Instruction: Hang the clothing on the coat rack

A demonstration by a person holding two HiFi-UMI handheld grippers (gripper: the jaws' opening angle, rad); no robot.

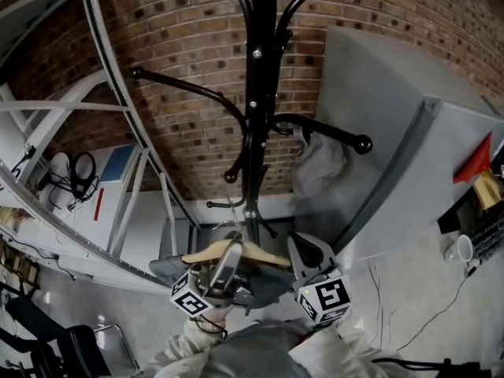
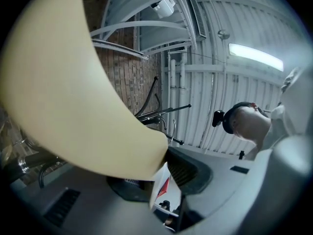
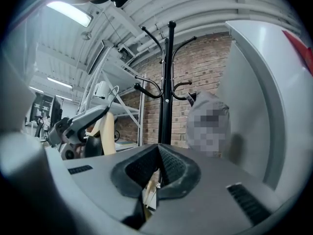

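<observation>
The black coat rack (image 1: 258, 93) stands against a brick wall, its pole and curved hooks also in the right gripper view (image 3: 168, 82). A light grey garment (image 1: 319, 162) hangs on its right hook. My left gripper (image 1: 227, 262) is shut on a pale wooden hanger (image 1: 236, 250) low in front of the rack, with dark grey clothing (image 1: 264, 283) draped on it. In the left gripper view the hanger (image 2: 73, 82) fills the left side and runs between the jaws of the left gripper (image 2: 159, 175). My right gripper (image 1: 309, 252) sits just right of the hanger, with the right gripper (image 3: 157, 170) showing nothing held.
A white metal shelf frame (image 1: 118, 116) stands to the left of the rack. A large grey cabinet (image 1: 378, 132) rises close on the right. A white mug (image 1: 461, 249) sits at far right. A black chair (image 1: 71, 345) is at lower left.
</observation>
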